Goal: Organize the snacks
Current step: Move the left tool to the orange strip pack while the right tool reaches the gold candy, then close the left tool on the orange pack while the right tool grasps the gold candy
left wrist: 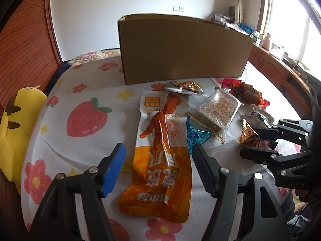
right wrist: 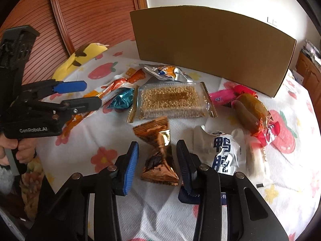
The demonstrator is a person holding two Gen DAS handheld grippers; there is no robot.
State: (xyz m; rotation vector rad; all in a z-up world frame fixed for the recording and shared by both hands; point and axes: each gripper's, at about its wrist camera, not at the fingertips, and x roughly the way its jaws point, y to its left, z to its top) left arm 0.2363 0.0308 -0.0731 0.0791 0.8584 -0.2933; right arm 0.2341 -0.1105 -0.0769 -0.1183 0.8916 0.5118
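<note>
Snacks lie on a flowered cloth in front of a tall cardboard box (left wrist: pixel 184 48), which also shows in the right wrist view (right wrist: pixel 212 46). My left gripper (left wrist: pixel 158 166) is open, its fingers on either side of a long orange pouch (left wrist: pixel 160 160). My right gripper (right wrist: pixel 157 162) is open around a twisted copper-foil packet (right wrist: pixel 158 152), which also shows in the left wrist view (left wrist: pixel 250 138). A clear pack of sesame bars (right wrist: pixel 172 100), a teal candy (right wrist: pixel 122 99), a silver-orange packet (right wrist: pixel 166 72), a white pouch (right wrist: pixel 224 152) and a sausage pack (right wrist: pixel 250 110) lie around.
A yellow plush toy (left wrist: pixel 18 124) lies at the cloth's left edge. A wooden slatted door (right wrist: pixel 90 10) stands behind. A wooden cabinet (left wrist: pixel 280 70) with clutter runs under the window at right. The cloth's left part (left wrist: pixel 80 140) holds no snacks.
</note>
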